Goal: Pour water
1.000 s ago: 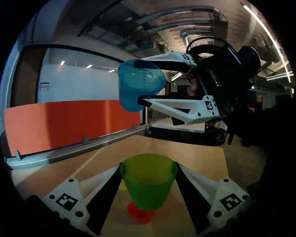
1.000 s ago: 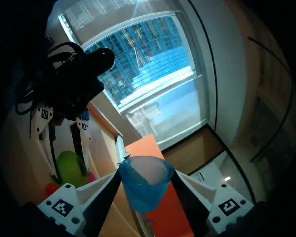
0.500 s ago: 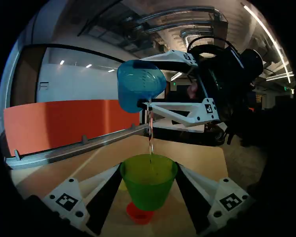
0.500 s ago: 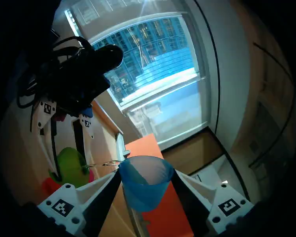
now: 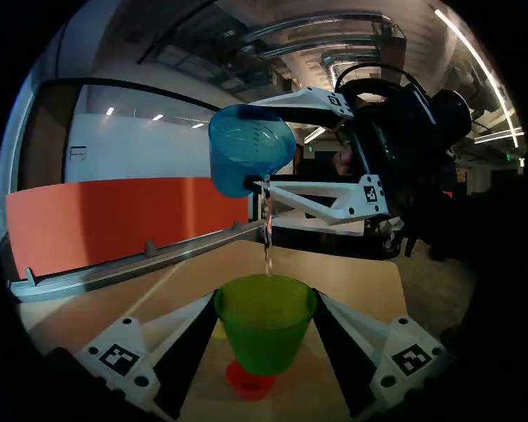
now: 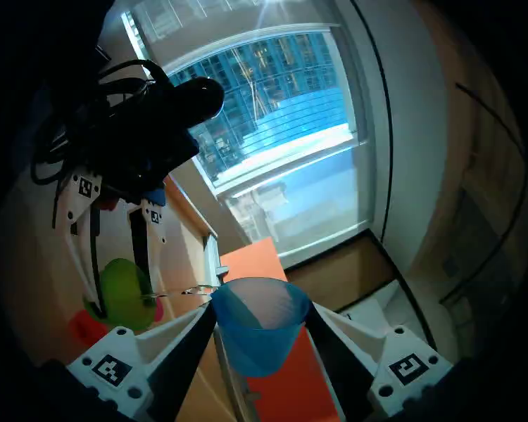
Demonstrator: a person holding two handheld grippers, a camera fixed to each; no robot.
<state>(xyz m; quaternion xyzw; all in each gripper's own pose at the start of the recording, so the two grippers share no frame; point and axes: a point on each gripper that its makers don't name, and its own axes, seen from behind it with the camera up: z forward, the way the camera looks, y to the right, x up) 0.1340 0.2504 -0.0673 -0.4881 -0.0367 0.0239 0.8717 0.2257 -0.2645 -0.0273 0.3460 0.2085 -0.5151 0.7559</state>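
An orange wall panel (image 5: 123,218) stands past the left side of the table (image 5: 348,278), with a metal rail (image 5: 144,254) running along its foot. In the right gripper view a tall window (image 6: 285,141) stands ahead, above that same side of the table. A red thing (image 5: 248,378) lies on the tabletop right under the base of the green cup (image 5: 265,334); I cannot tell whether the cup touches it. In the left gripper view the black body and cables of my right gripper (image 5: 253,148) hang over the table's far side, well above the wood.

The table's far edge runs behind the green cup and rounds off at the right corner, with grey floor (image 5: 433,281) beyond it. On both sides of the green cup the tabletop is open wood up to those edges. Open air lies between the two cups, crossed by the thin stream of water (image 5: 267,232).

My left gripper (image 5: 265,304) is closed narrow on the green cup, one finger pressing each side. The cup stands upright with its mouth open upward. My right gripper clamps the blue cup (image 5: 237,160) the same way, tipped far over toward its side, above the green cup and well clear of its rim. The water leaves the blue cup's low lip and falls straight down into the green cup's mouth.
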